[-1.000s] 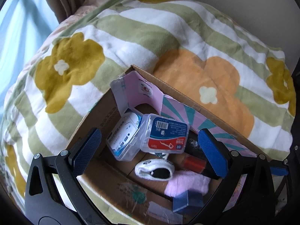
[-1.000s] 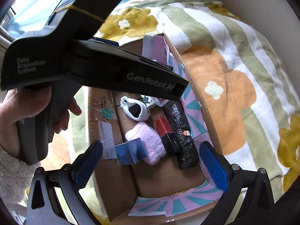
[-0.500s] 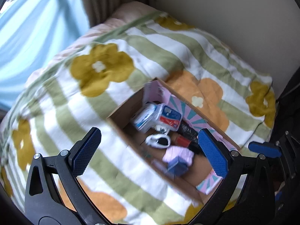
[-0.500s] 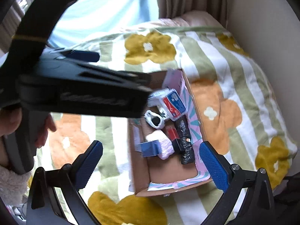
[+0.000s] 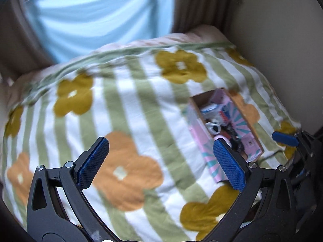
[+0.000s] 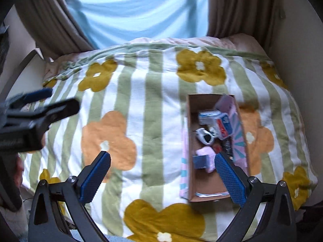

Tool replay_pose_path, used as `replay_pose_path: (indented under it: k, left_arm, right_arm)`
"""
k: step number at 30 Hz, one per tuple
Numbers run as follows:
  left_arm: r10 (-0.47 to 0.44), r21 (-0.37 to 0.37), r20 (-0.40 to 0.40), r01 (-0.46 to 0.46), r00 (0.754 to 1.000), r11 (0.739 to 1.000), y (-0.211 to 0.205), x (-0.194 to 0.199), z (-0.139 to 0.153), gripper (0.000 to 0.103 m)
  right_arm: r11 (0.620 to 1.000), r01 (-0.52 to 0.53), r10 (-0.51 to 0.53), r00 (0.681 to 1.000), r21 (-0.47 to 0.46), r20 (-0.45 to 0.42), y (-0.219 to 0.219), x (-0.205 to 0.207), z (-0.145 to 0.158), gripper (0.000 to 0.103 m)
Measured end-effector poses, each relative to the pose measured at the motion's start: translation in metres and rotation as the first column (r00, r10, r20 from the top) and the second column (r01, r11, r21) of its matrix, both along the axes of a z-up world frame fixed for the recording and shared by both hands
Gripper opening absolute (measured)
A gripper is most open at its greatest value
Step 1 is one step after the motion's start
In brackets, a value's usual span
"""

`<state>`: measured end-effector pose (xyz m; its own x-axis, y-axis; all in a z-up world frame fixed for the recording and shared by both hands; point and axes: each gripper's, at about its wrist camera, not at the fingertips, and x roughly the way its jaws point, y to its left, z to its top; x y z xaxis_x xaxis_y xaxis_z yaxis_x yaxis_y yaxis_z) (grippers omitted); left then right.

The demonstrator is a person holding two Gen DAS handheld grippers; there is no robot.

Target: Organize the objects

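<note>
Both tools are standing wide open and carrying nothing. The left tool (image 5: pixel 161 165) is hovering high over the middle of the bed, its blue pads (image 5: pixel 93 162) spread above an orange flower on the blanket (image 5: pixel 125 104). The right tool (image 6: pixel 163 179) is hanging just as open over the near half of the bed, one pad overlapping the near end of the cardboard box (image 6: pixel 190 141) in its view.

A second ago the left tool was sitting right at the box with the contents filling its view; half a second ago both were already lifting. Now both are pulled well back, and the whole bed is showing, up to the curtain (image 6: pixel 137 10) at the far edge.

The box is lying toward the right edge of the bed, roughly midway along it. Inside, packed together, are a white-and-blue packet (image 6: pixel 209 116), a red-and-blue floss-pick case (image 6: pixel 223 125), a black-and-white roll (image 6: pixel 206 138), a pink fluffy item (image 6: pixel 207 154), a blue block (image 6: pixel 199 161) and something dark (image 6: pixel 228 147) along the right wall.

No loose object is showing on the blanket, so the sorting looks finished, and the retreat reads as the closing move.
</note>
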<state>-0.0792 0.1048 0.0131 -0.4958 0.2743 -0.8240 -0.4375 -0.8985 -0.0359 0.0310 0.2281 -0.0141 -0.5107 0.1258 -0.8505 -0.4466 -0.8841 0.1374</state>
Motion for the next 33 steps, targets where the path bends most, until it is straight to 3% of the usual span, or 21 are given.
replay_pose_path:
  k: [4,10,33]
  left_arm:
    - [0.097,0.012,-0.008,-0.097,0.995,0.995,-0.056,0.026,-0.008,0.103]
    - [0.208,0.043,0.000,-0.208,0.978,0.977,-0.102,0.055,-0.033,0.103]
    - [0.226,0.055,0.024,-0.227,0.974,0.972,-0.105,0.053,-0.035,0.103]
  right_arm:
    - [1.000,-0.027,0.027,1.000,0.004,-0.003,-0.018,-0.007,0.000,0.103]
    - [0.999,-0.047,0.047,0.999,0.018,0.000,-0.034,-0.013,-0.004,0.103]
    - [0.998,-0.058,0.059,0.998,0.026,-0.005,-0.038,-0.013,-0.001,0.103]
